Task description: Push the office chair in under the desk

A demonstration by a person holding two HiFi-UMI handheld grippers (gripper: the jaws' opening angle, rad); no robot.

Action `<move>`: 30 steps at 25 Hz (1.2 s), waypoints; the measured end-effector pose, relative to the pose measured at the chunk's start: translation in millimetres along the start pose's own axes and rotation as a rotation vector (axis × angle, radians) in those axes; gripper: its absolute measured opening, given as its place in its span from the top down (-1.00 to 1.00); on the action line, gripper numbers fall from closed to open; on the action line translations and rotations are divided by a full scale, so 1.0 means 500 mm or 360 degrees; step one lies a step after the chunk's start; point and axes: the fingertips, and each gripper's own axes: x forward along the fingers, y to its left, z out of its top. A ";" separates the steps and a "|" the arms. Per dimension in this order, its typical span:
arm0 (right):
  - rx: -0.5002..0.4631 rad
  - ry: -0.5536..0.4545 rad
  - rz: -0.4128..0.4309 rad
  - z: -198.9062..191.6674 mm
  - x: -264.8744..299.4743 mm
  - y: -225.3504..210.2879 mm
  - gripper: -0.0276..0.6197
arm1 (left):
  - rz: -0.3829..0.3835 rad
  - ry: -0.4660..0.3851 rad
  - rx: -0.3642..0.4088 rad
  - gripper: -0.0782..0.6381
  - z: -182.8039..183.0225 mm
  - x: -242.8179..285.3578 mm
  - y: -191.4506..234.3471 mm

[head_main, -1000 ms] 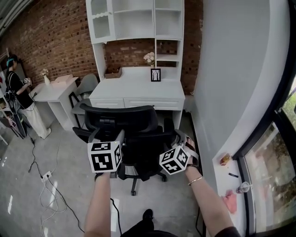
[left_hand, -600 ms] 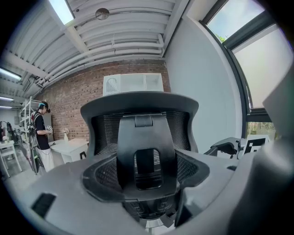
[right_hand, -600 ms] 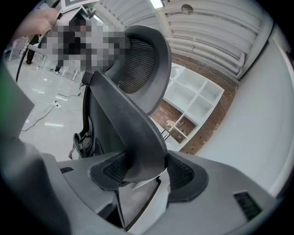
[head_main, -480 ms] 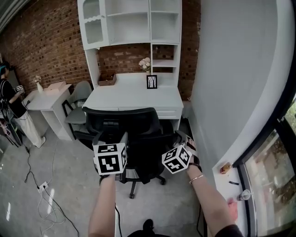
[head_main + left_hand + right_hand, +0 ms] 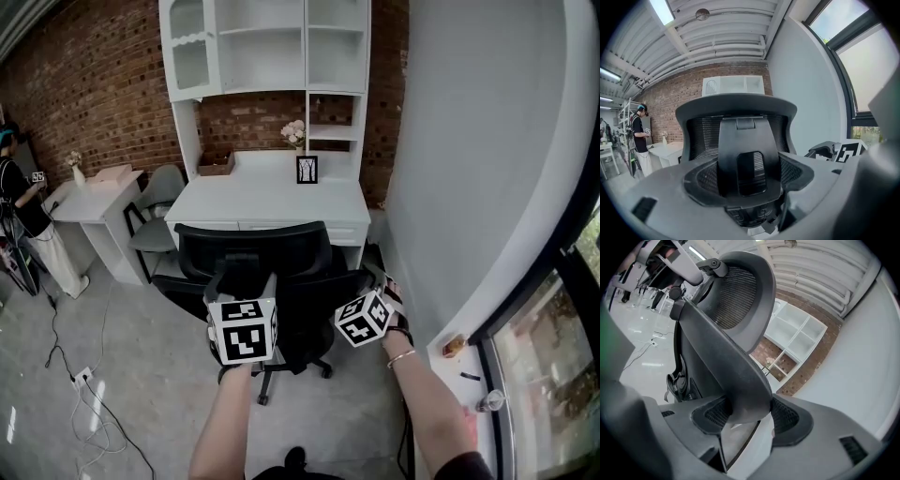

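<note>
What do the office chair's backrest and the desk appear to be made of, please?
The backrest looks like black woven mesh, its open weave visible, on a matte spine, likely moulded plastic. The desk is smooth, even white: painted wood or laminate, I cannot tell which.

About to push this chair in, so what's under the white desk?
Only drawer fronts show below the desk top. The office chair backrest covers the knee space, so anything there is hidden.
</note>
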 end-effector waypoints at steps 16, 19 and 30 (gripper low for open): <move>0.0352 0.0118 0.0057 -0.079 -0.134 0.089 0.18 | 0.0059 0.0009 -0.0004 -0.09 -0.011 -0.041 0.039; 0.0441 0.0122 0.0085 -0.112 -0.184 0.113 0.22 | 0.0066 -0.0003 -0.0006 -0.09 -0.014 -0.058 0.040; 0.0655 0.0025 0.0104 -0.172 -0.362 0.164 0.61 | -0.0062 0.0046 -0.0050 -0.07 -0.140 -0.214 -0.058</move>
